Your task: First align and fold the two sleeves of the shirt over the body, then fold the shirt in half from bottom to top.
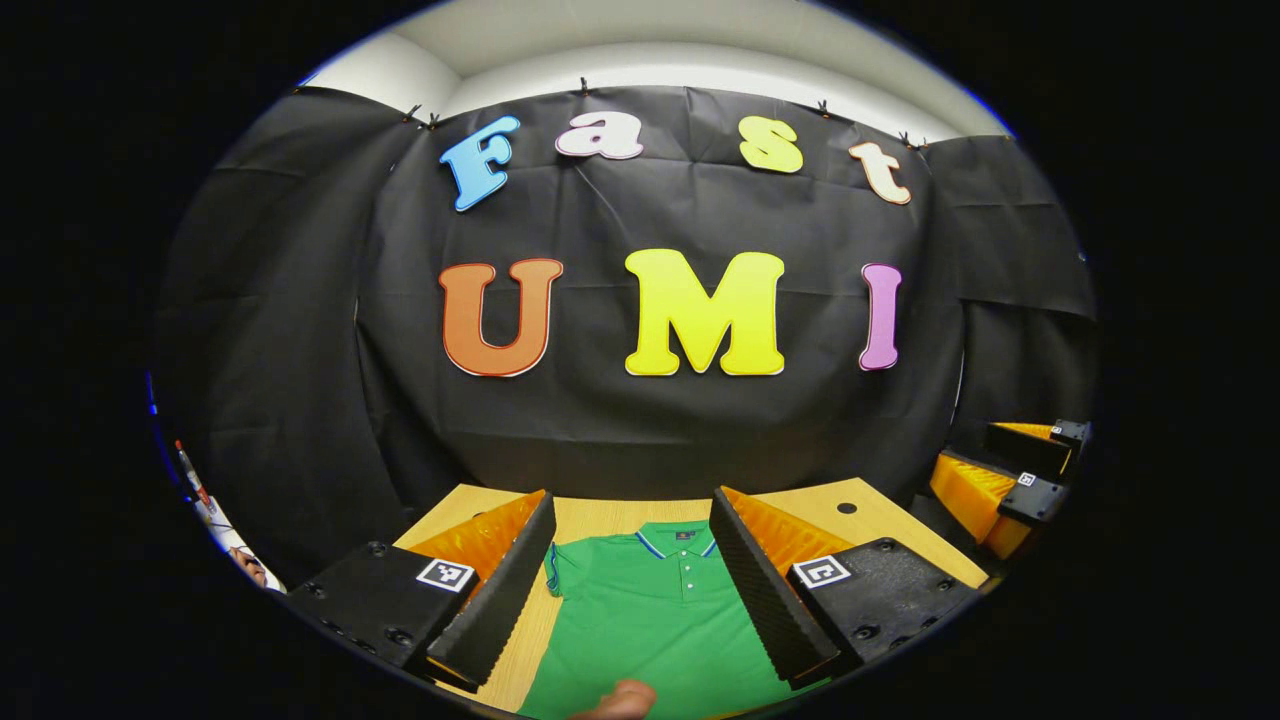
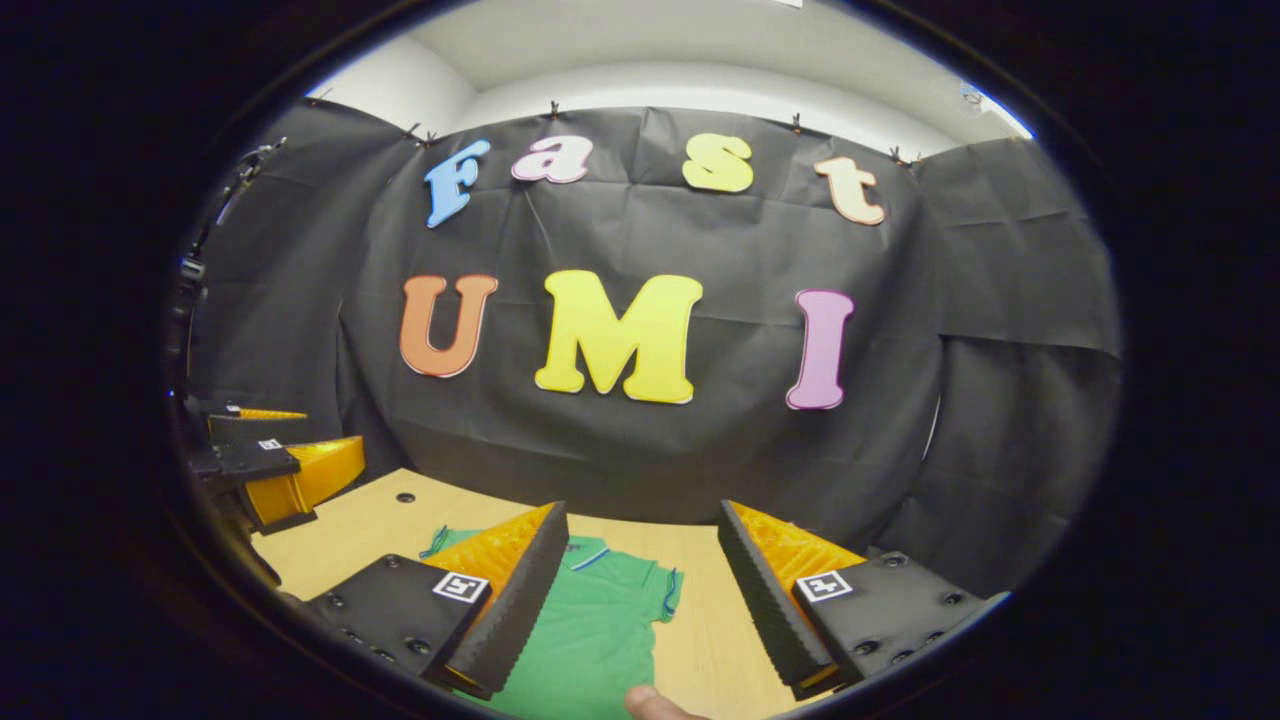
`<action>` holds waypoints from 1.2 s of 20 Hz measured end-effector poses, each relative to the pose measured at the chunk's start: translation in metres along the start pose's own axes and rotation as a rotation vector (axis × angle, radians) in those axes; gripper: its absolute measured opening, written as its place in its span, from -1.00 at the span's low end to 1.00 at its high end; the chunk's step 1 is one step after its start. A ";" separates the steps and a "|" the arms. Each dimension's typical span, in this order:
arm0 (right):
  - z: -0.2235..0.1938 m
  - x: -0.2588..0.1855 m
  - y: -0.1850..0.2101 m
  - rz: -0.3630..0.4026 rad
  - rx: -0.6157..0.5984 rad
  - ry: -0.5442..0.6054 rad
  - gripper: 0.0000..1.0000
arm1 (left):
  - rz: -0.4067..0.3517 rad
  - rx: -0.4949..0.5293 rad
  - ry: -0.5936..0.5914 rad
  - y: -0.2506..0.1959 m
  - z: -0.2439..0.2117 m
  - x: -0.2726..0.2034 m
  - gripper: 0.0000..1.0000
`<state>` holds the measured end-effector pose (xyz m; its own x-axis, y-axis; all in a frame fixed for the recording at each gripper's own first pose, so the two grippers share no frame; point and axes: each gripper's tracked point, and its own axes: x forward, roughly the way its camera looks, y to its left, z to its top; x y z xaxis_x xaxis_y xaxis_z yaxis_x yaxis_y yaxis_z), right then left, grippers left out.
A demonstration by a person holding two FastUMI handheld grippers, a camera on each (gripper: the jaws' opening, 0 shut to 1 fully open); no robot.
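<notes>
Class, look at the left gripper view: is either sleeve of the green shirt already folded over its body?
No: the shirt lies flat on the table, its front uncovered.

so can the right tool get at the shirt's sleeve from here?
Probably yes. The right tool is open above the table, and the sleeve of the green shirt lies flat between its fingers with nothing in the way.
</notes>
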<state>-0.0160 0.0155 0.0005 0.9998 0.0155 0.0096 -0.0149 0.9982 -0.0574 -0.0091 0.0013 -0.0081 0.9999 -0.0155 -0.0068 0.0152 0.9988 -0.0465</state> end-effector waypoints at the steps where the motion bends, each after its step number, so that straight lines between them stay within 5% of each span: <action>1: -0.004 0.003 0.000 0.001 0.005 0.012 0.89 | 0.001 -0.002 0.002 0.000 -0.001 0.001 0.99; 9: -0.067 0.053 -0.009 -0.019 0.018 0.142 0.89 | 0.013 0.001 -0.010 0.005 0.001 0.013 0.99; 19: -0.220 0.162 -0.019 -0.007 0.084 0.497 0.90 | 0.058 0.009 0.070 0.016 -0.024 0.038 0.99; 24: -0.275 0.221 -0.046 -0.065 0.106 0.617 0.89 | 0.109 0.017 0.168 0.030 -0.058 0.039 0.99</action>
<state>0.2090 -0.0430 -0.2697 0.8200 -0.0493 -0.5703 0.0765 0.9968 0.0239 0.0300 0.0276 -0.0678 0.9802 0.0866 -0.1781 -0.0915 0.9956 -0.0196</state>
